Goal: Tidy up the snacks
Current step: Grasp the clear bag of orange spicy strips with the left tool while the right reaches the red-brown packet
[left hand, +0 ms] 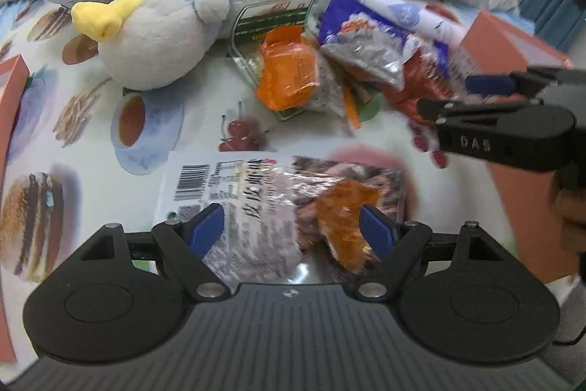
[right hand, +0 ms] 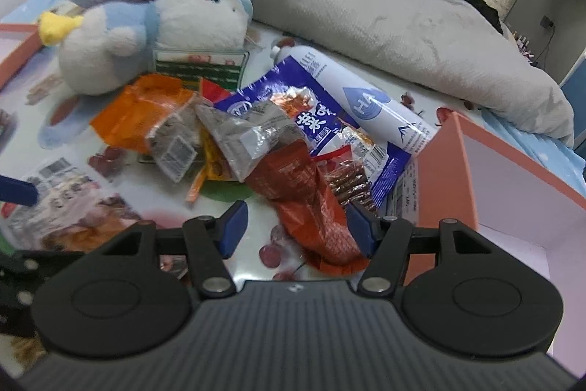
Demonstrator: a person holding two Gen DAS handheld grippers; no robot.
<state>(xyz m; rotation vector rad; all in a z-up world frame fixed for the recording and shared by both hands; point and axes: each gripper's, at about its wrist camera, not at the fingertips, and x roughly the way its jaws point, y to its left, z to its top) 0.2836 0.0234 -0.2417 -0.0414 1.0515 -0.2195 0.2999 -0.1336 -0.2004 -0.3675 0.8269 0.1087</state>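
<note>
At the bottom of the left wrist view, the left tool (left hand: 291, 226) stands spread, its blue pads either side of a flat clear-and-white plastic snack packet with a barcode label (left hand: 256, 196). The packet lies crinkled on the food-printed bed sheet (left hand: 91, 120), its long axis running left to right across the tool's opening; whether the pads touch it I cannot tell.

In the right wrist view, the right tool (right hand: 298, 226) is likewise spread, around the lower end of a creased red foil snack wrapper (right hand: 307, 204), which slants from the frame's centre down towards the right pad. This tool looks the nearer to the main heap, and to the salmon-pink cardboard box (right hand: 447, 171) at the right of the frame, likely the destination.

Behind the wrapper lie a glossy blue-and-white snack bag (right hand: 304, 120), an orange crinkled pouch (right hand: 139, 112) and a smooth white cylindrical spray can (right hand: 366, 98). Farther back rests a fluffy white-and-blue plush duck (right hand: 154, 28) and a grey pillow (right hand: 403, 28).
</note>
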